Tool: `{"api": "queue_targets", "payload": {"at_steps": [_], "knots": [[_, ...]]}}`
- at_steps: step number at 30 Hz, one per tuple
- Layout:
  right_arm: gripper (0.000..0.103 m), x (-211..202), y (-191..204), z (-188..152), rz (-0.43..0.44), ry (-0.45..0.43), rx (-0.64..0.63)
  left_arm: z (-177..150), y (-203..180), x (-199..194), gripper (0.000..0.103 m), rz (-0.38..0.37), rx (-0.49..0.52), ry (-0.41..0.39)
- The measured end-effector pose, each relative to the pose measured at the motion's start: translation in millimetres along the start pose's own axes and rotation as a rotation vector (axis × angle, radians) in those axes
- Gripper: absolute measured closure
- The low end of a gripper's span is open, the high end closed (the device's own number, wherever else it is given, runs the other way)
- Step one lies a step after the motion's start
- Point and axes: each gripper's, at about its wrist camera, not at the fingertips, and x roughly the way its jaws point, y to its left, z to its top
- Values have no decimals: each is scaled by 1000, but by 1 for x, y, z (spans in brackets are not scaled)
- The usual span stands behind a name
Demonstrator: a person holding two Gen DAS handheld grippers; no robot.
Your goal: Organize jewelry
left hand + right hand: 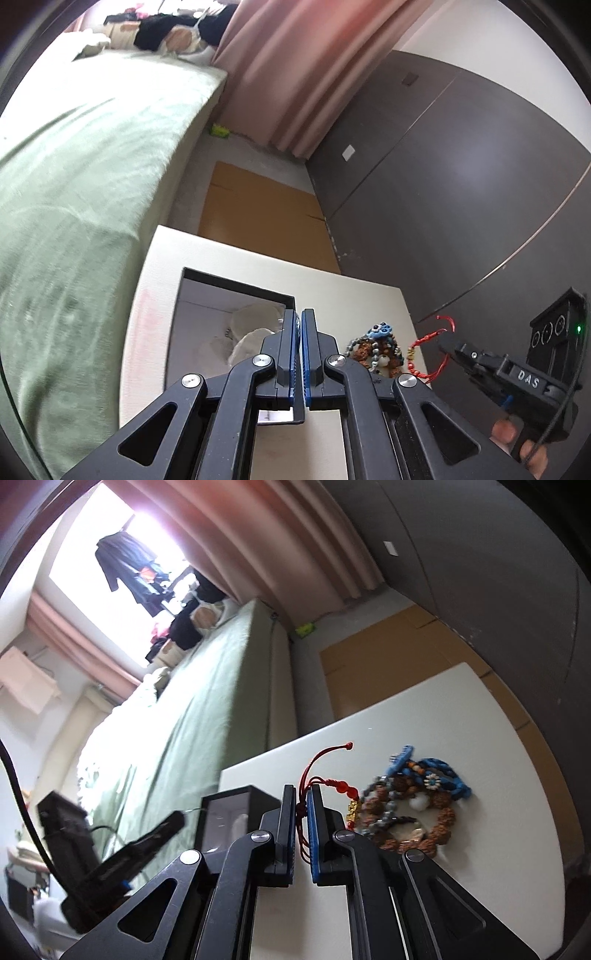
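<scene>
The right gripper (302,805) is clamped on a red cord bracelet (334,786), whose loop and gold charm hang just off the white surface (480,709) beside the pile of beaded jewelry (413,805). The left gripper (299,343) is closed with nothing between its blue pads, poised over the near edge of the open black box (236,288), which holds pale wrapping. Beyond the surface lie a green bed (92,166), brown cardboard (258,214) on the floor and a pink curtain (295,74).

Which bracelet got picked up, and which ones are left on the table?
The red cord bracelet, pinched in the right gripper. The other bracelets lie heaped.
</scene>
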Motion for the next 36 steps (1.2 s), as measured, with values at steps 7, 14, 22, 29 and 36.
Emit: {"api": "queue_targets", "payload": {"at_steps": [7,14,22,29,36], "knots": [[96,6,11,-3,29,16,-15,4,8,-11,35,2,-43,-49],[96,9,33,-9,101,26,-61,14,25,-33,35,-6,-119,-101],[96,32,76,-19,168,59,-132,21,43,-59,35,-4,-145,-167],[95,66,93,-26,231,100,-137,24,61,-71,35,-5,-200,-189],[57,98,93,-31,168,157,-151,25,68,-71,35,14,-210,-193]]}}
